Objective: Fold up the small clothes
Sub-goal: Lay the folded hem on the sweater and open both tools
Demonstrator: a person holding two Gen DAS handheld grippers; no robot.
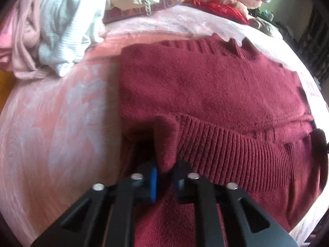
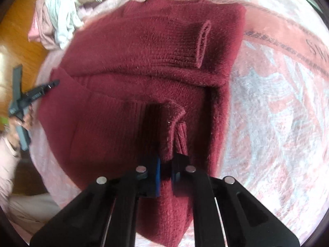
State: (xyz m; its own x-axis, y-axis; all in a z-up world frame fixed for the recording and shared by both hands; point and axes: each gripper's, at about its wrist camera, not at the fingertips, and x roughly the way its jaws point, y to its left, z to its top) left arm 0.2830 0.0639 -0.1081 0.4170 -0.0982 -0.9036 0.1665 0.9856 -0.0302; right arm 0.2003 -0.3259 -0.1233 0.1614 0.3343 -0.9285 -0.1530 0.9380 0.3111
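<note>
A dark red knitted sweater (image 1: 216, 90) lies spread on a pink patterned blanket (image 1: 57, 123), its sleeves folded in over the body. My left gripper (image 1: 164, 180) is shut on a pinched-up fold at the sweater's lower left corner, beside the ribbed hem (image 1: 236, 150). In the right wrist view the same sweater (image 2: 133, 57) shows a folded sleeve with a ribbed cuff (image 2: 203, 41) on top. My right gripper (image 2: 166, 175) is shut on a raised fold of the ribbed hem at the sweater's lower right corner. The left gripper (image 2: 53, 82) shows at that view's left edge, held by a hand (image 2: 22, 121).
A heap of white, cream and pale pink clothes (image 1: 61, 24) lies at the blanket's far left. Pink folded fabric and a red item (image 1: 222, 8) sit behind the sweater. Wooden floor (image 2: 18, 30) shows beyond the blanket's edge. A pink sleeve (image 2: 6, 164) is at the left.
</note>
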